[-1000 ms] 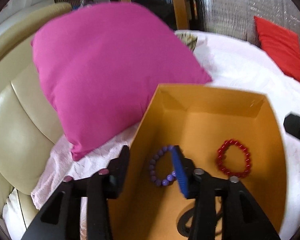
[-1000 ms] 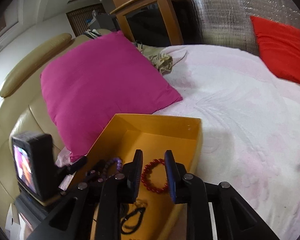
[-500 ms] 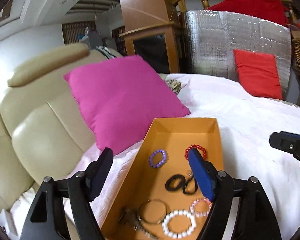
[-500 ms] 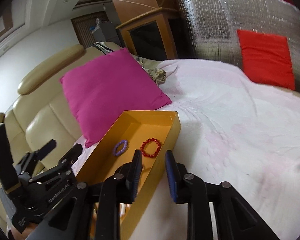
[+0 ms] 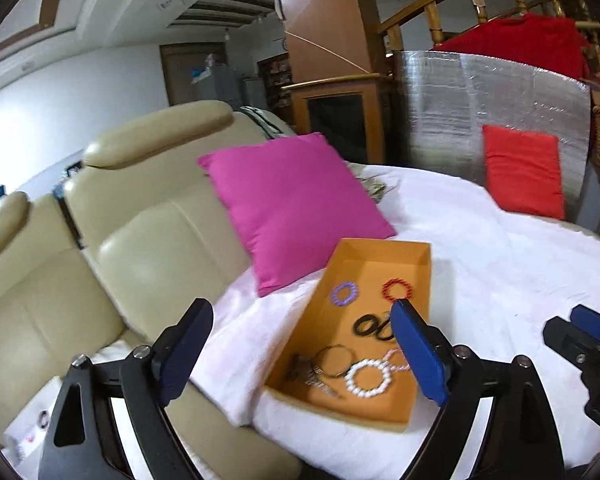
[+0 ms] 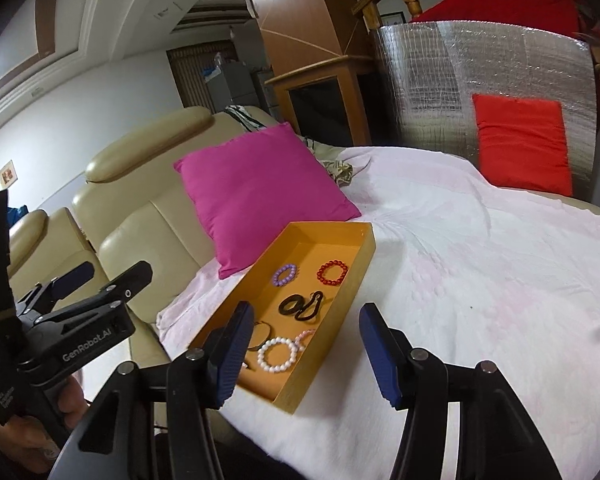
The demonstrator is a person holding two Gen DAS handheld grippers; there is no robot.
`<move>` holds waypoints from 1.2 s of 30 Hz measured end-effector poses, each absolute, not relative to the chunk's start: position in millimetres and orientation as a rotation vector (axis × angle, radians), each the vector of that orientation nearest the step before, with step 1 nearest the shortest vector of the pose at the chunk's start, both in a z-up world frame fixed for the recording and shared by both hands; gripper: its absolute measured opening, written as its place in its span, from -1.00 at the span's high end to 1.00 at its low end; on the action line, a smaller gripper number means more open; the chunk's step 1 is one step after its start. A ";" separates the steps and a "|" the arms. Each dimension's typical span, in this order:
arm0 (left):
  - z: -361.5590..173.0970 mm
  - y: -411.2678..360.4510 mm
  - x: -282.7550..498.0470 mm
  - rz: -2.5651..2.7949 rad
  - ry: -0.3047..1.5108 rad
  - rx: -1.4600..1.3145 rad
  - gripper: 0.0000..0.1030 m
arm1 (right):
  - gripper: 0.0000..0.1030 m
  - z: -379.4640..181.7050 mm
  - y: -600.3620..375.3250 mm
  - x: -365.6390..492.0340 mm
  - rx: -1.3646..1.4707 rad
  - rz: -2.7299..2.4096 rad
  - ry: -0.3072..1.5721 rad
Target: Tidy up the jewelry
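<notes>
An orange box [image 5: 420,276] lies on the white bedspread and also shows in the right wrist view [image 6: 366,248]. In it lie a purple bead bracelet [image 5: 344,293], a red bead bracelet [image 5: 397,289], black hair ties [image 5: 370,326], a thin metal bangle [image 5: 334,360], a white bead bracelet [image 5: 368,378] and a pink one [image 5: 396,360]. My left gripper [image 5: 304,352] is open and empty, held back above the box's near end. My right gripper [image 6: 306,350] is open and empty, near the box's right side.
A magenta pillow [image 5: 292,204] leans by the box's far left. A beige leather sofa back [image 5: 60,272] runs on the left. A red pillow [image 5: 522,172] leans on a silver panel [image 5: 460,116] at the far right. White bedspread [image 6: 480,272] spreads right of the box.
Both grippers have pulled back and up from the box. The left gripper has opened wider. The right gripper has gone from nearly shut to open.
</notes>
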State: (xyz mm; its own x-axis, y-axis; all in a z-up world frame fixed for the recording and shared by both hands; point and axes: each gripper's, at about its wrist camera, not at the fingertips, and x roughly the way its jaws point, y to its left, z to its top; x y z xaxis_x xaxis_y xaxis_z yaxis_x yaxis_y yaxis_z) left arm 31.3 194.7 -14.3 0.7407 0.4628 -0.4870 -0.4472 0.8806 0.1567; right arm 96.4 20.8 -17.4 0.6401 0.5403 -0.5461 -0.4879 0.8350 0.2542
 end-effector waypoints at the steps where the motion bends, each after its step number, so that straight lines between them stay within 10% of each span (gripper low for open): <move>1: -11.3 192.4 23.0 0.501 0.536 0.030 -0.76 | -0.15 -15.3 19.1 89.9 0.084 0.585 0.649; 36: 26.9 191.1 -67.4 0.587 0.438 0.023 -0.76 | -0.17 9.9 50.6 3.2 -0.023 0.511 0.631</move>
State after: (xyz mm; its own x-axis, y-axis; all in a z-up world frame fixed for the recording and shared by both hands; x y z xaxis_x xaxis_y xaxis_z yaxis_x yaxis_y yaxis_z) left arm -67.4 191.1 26.9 0.7437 0.5402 -0.3937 -0.5308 0.8353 0.1435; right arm 3.2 50.6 9.9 0.6881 0.4500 -0.5693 -0.4637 0.8761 0.1321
